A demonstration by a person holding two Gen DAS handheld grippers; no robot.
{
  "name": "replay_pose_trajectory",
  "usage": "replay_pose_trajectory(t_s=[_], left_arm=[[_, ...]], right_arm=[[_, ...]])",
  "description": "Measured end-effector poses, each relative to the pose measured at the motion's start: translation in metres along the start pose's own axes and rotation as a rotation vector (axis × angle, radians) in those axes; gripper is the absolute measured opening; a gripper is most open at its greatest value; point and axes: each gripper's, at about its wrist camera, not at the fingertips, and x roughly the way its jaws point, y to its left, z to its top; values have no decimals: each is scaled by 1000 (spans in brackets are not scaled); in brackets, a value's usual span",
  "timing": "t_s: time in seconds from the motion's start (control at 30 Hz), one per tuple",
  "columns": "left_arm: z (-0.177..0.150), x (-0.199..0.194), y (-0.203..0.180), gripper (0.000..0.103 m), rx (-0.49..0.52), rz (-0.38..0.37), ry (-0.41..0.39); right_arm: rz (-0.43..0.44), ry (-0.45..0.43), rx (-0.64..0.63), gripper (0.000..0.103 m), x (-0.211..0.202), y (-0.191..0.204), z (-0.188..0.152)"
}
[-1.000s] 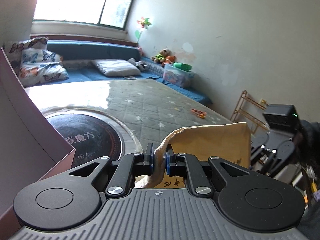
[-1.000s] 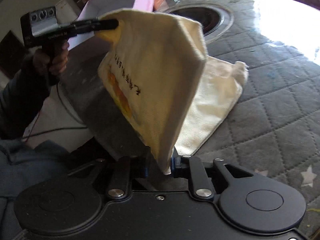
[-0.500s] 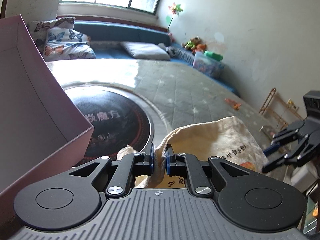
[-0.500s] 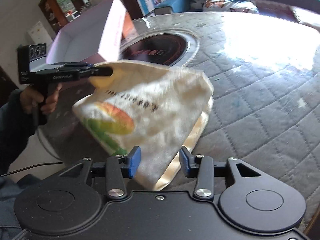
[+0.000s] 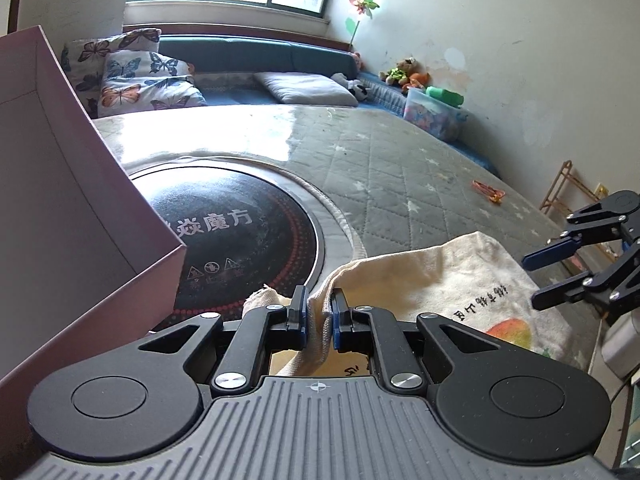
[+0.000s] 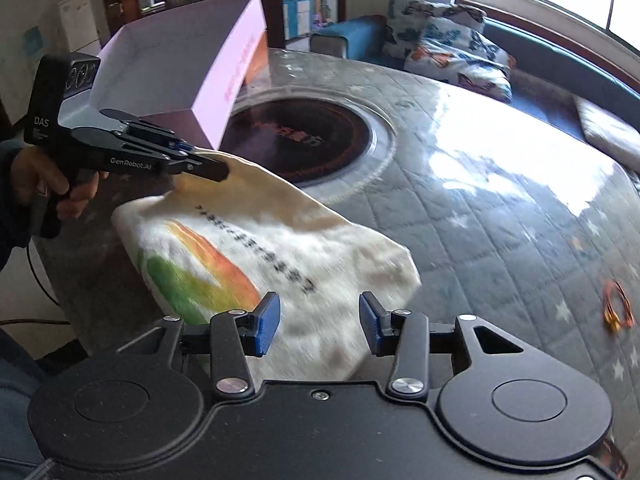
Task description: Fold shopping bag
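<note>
Now left hand-held gripper [image 5: 319, 322] pinching the canvas shopping bag [image 6: 276, 248] edge, level over the quilted desk [image 6: 500, 216], right hand-held gripper [image 6: 319, 322] spread wide, empty, above the bag.

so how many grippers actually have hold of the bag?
1. The left gripper is clamped on the bag edge; the right gripper is open, holding nothing.

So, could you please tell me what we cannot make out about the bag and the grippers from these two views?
- Canvas shopping bag, right wrist view: its print is motion-blurred, so the lettering is unreadable.
- Bag handles: only a strap end shows beside the left gripper, left wrist view; the gripper body hides the rest.
- Right gripper, left wrist view: cut off by the frame's right edge.
- Pink box: its contents are hidden by its walls in both views.
</note>
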Motion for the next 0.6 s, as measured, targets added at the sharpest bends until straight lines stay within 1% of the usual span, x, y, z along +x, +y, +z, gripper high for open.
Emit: replay_pose_trajectory(t_s=[0.3,0.4,0.47,0.53,0.6], left_arm=[[2,5,3,13,-22,21,12],[3,2,3,19,-18,28,4],[1,-4,3,25,-6,43,-18],[0,-11,3,30,4,50,-31],[-1,-19,3,33,12,57,-45]], right_arm=[[-31,-4,-73,47,54,20,20],[-44,3,-85,47,72,24,24],[-54,20,-77,47,80,23,23],[-60,30,-67,46,85,21,21],[-62,31,-61,46,88,19,20]])
